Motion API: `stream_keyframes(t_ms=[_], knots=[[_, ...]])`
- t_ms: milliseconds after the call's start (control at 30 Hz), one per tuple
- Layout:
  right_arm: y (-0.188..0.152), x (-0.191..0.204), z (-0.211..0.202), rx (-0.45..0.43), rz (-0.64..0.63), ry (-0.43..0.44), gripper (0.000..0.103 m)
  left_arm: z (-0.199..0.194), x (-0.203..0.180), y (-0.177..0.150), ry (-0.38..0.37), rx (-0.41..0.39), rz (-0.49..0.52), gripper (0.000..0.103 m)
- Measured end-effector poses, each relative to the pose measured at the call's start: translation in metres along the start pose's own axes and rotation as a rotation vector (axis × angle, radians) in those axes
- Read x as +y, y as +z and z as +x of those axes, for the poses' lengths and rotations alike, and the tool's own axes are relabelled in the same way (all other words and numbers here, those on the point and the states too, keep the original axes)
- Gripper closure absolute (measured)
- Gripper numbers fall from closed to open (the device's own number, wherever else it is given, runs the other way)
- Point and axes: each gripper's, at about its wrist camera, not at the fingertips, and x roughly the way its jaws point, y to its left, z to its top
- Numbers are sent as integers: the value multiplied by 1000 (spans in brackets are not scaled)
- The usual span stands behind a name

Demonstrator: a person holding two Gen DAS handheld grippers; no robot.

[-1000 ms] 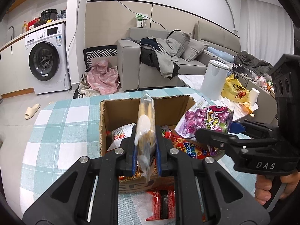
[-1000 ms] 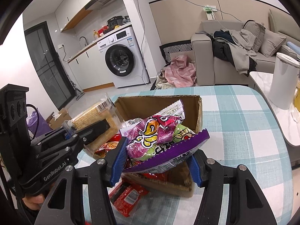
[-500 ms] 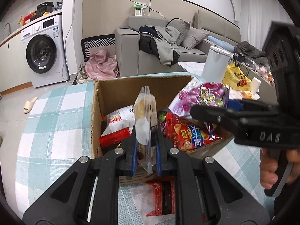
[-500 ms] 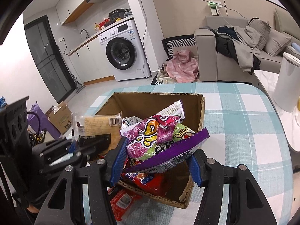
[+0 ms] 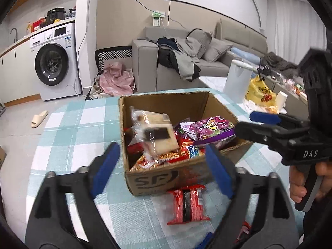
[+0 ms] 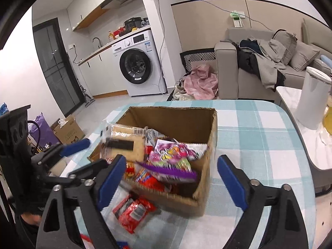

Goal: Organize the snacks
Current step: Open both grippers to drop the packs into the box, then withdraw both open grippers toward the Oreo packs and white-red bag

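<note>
Left tool: gaping wide, gripping nothing, hovering at near wall of cardboard box.
Right tool: likewise spread apart and bare, hanging over box's near right corner.
Red packet: lying loose on checked surface, touching box's near wall, just below and between left tool's pads; long axis running roughly along that tool's reach, so left hand sitting nearer.
Cracker pack and purple bag: resting atop snacks inside box.
Left view: showing right hand squeezing its handle.
Right view: showing red packet angled toward left pad.
</note>
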Motion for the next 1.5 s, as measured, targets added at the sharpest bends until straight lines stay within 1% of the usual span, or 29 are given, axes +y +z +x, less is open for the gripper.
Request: stream_keyframes(t_ms=[100, 133, 167, 200, 300, 433, 633, 800, 933, 1033, 1167, 1300, 1500], knots=[[-11, -1, -12, -1, 23, 3, 3, -14, 4, -4, -1, 2, -13, 15], [-14, -2, -15, 1, 30, 2, 2, -19, 5, -6, 4, 1, -17, 11], [-16, -2, -18, 3, 34, 3, 1, -24, 6, -9, 8, -3, -21, 4], [-19, -1, -21, 9, 35, 5, 1, -29, 7, -11, 13, -7, -22, 1], [-29, 2, -31, 13, 41, 13, 1, -47, 10, -22, 19, -24, -19, 1], [-43, 10, -41, 26, 43, 27, 1, -63, 8, -35, 47, -20, -3, 1], [-66, 16, -48, 55, 39, 13, 1, -79, 12, -54, 49, -5, -25, 1], [-82, 17, -49, 75, 48, 7, 1, -81, 9, -69, 61, 18, -9, 1], [-93, 17, -48, 93, 59, -4, 1, -85, 7, -83, 47, 38, -6, 1], [-103, 18, -47, 115, 61, -4, 1, -90, 4, -92, 54, 41, 5, 1], [-115, 20, -49, 132, 58, -12, 1, -95, 4, -104, 45, 54, -9, 1], [-128, 23, -50, 152, 46, -28, 1, -99, 3, -113, 52, 64, -6, 1], [-143, 27, -49, 176, 41, -28, 1, -101, 3, -130, 58, 92, -25, 1]])
